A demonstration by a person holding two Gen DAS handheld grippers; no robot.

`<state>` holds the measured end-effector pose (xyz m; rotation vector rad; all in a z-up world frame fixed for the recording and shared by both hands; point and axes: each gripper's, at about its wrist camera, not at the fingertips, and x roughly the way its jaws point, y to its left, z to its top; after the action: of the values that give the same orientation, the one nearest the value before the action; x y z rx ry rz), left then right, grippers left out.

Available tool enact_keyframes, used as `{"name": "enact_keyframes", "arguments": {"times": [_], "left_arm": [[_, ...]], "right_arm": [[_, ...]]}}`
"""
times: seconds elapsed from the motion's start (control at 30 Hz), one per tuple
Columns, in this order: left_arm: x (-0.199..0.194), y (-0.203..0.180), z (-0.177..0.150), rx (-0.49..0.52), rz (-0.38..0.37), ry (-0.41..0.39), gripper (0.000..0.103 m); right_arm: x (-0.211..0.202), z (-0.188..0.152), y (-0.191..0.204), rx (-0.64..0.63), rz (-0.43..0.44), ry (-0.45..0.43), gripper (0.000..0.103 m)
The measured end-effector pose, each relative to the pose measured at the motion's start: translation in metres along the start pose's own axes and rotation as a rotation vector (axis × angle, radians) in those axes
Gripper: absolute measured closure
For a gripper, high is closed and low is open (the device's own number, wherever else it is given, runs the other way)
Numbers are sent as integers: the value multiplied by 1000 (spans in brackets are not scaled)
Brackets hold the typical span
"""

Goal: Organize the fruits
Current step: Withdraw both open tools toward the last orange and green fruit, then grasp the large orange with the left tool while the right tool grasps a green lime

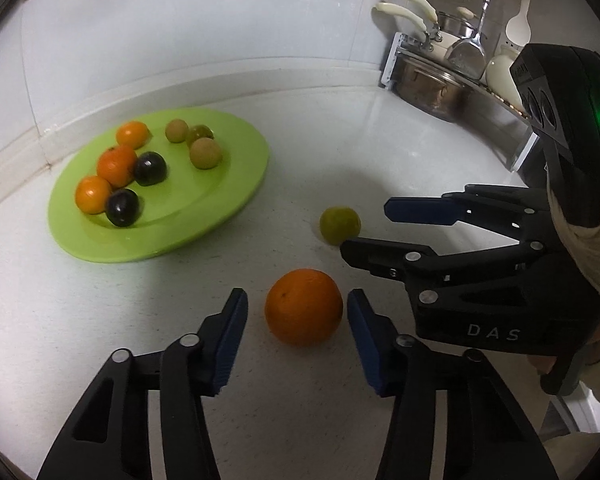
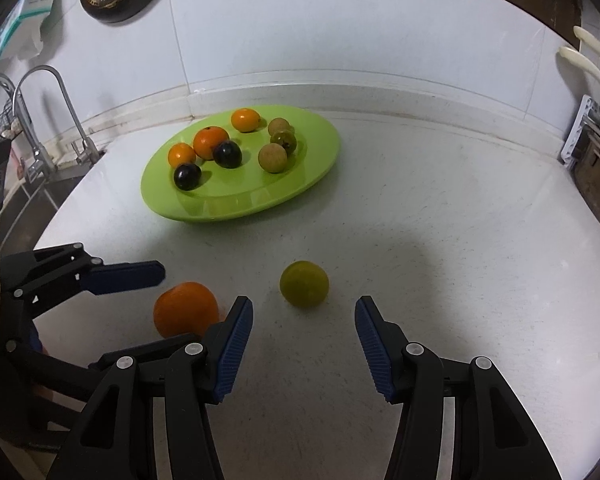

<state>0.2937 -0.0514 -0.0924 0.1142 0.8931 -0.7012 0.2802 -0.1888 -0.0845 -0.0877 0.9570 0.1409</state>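
A large orange (image 1: 304,306) lies on the white counter between the open fingers of my left gripper (image 1: 298,300), close to the right pad; it also shows in the right wrist view (image 2: 185,309). A green fruit (image 1: 339,225) (image 2: 304,283) lies just beyond, in front of my open right gripper (image 2: 304,308), which shows from the side in the left wrist view (image 1: 365,226). My left gripper shows at the left of the right wrist view (image 2: 162,280). A green plate (image 1: 236,184) (image 2: 316,160) holds small oranges, dark plums and tan-green fruits.
A rack with pots and ladles (image 1: 440,80) stands at the back right corner. A sink with taps (image 2: 40,128) lies to the left of the counter. The tiled wall (image 2: 300,40) runs behind the plate.
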Motion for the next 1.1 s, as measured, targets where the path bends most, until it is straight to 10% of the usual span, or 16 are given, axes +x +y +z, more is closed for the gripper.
{"name": "enact_keyframes", "arguments": {"times": [1.1], "left_arm": [[-23,19,17,-39,115,-54,64]], "right_arm": [[13,10,8,18,28,-3,72]]}}
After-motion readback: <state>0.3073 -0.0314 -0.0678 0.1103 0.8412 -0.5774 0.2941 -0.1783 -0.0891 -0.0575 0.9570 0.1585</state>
